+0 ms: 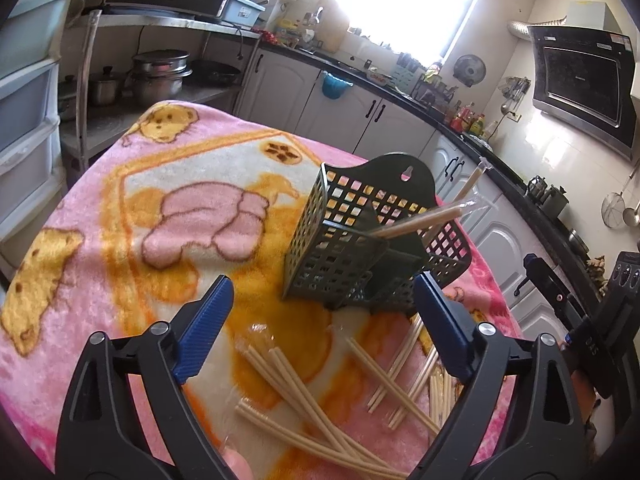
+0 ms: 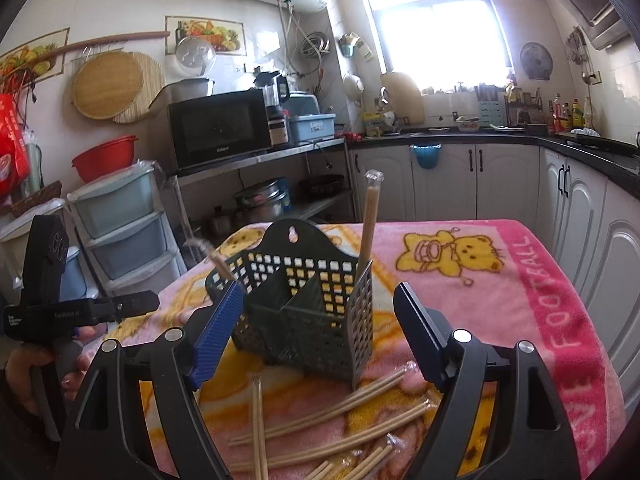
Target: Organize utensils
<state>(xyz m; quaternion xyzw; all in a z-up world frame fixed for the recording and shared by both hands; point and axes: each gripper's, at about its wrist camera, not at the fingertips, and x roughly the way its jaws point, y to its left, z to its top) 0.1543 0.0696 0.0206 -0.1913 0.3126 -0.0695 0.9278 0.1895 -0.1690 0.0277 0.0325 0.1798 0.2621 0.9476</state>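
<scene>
**Desk:** What are the two tools doing?

**Photographer:** The left gripper [image 1: 324, 328] hangs above the table with its blue-padded fingers [image 1: 206, 326] spread wide and nothing between them. The right gripper [image 2: 320, 330] is the same: jaws far apart, empty, aimed at the holder from the opposite side. The right wrist view also catches the left tool [image 2: 52, 304] at the frame's left edge, gripped by a hand [image 2: 24, 364].

**Desk:** And the utensils?

**Photographer:** Loose chopsticks [image 1: 316, 408], several in clear plastic sleeves, lie scattered and crossing one another on the blanket directly beneath both grippers; the right wrist view shows the same pile [image 2: 328, 428] between its fingers. Two sleeved pairs already stand in the dark green utensil basket [image 1: 344, 256]. Seen from the right wrist, one pair [image 2: 370, 220] rises nearly upright from the right-hand compartment, and another [image 2: 220, 262] leans out over the left rim of the basket [image 2: 312, 320].

**Desk:** Where does the basket sit?

**Photographer:** Upright on a pink and yellow bear-print blanket [image 1: 120, 208] covering the table, just beyond the loose chopsticks. It has lattice walls, an inner divider and a tall back panel with a hanging hole.

**Desk:** Background?

**Photographer:** A home kitchen: white cabinets [image 2: 460, 176] under a dark counter, a bright window [image 2: 436, 20], a black microwave [image 2: 220, 128] on a metal shelf.
</scene>
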